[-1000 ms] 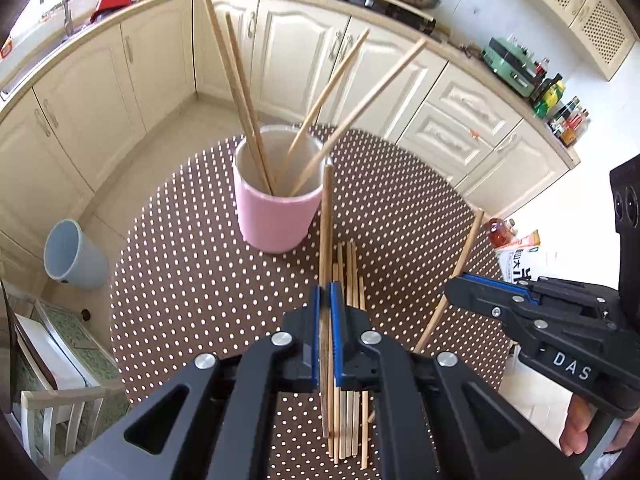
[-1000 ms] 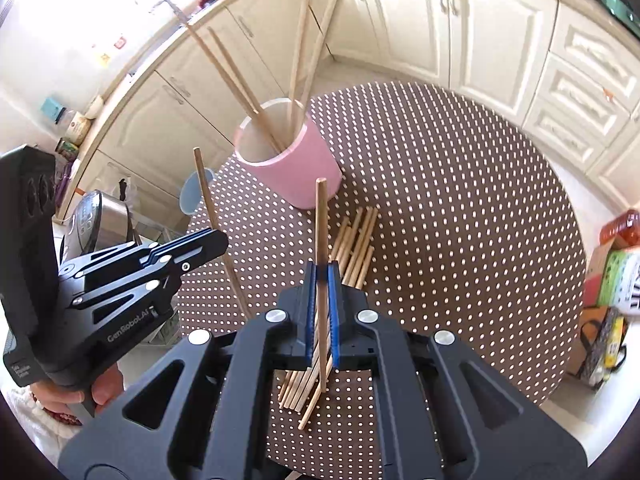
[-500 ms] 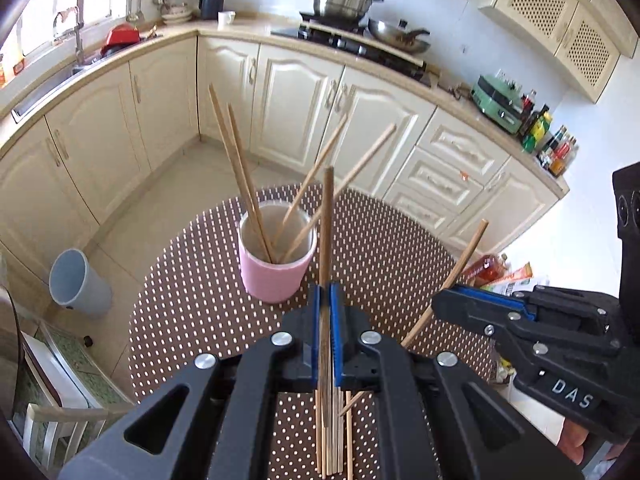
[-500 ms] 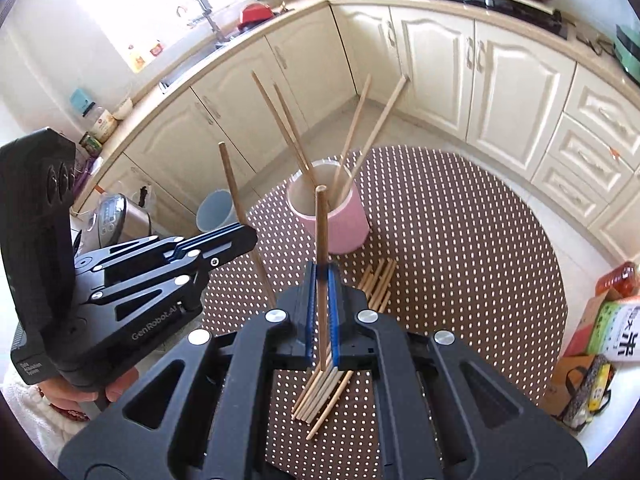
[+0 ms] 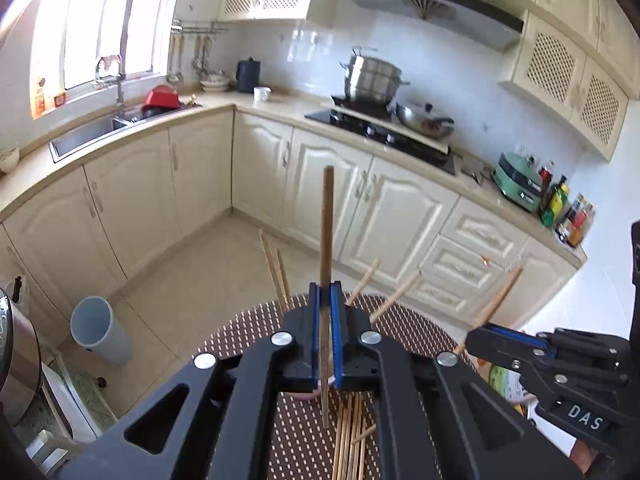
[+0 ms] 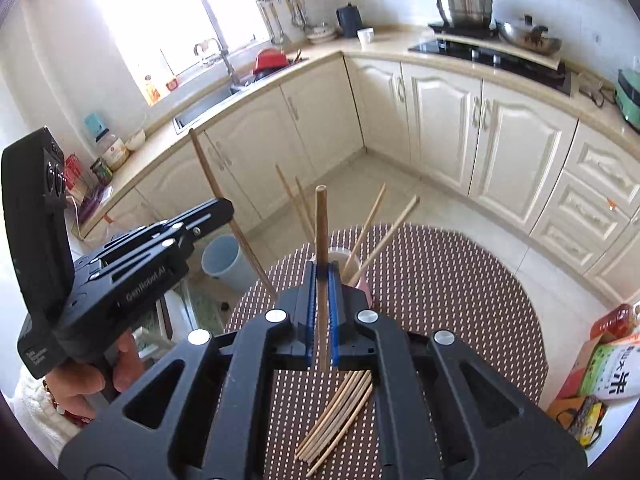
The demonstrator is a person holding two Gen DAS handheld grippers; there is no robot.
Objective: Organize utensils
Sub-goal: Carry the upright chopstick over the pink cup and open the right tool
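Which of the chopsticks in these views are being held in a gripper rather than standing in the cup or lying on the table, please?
Two: the darker chopstick clamped upright in the left gripper, and the chopstick in the right gripper.

Two wooden chopsticks upright, others in pink cup.

- Right tool, black with blue pads, clamped on a single upright wooden chopstick above a round counter with a brown, white-dotted cover.
- Pink cylindrical cup, partly hidden behind the tool, holding four slanted wooden chopsticks.
- Loose bundle of wooden chopsticks lying flat on the counter below the tool.
- Left tool, gripped by a person's hand, closed on another tilted wooden chopstick.
- Pale blue plastic bin on the tiled floor.
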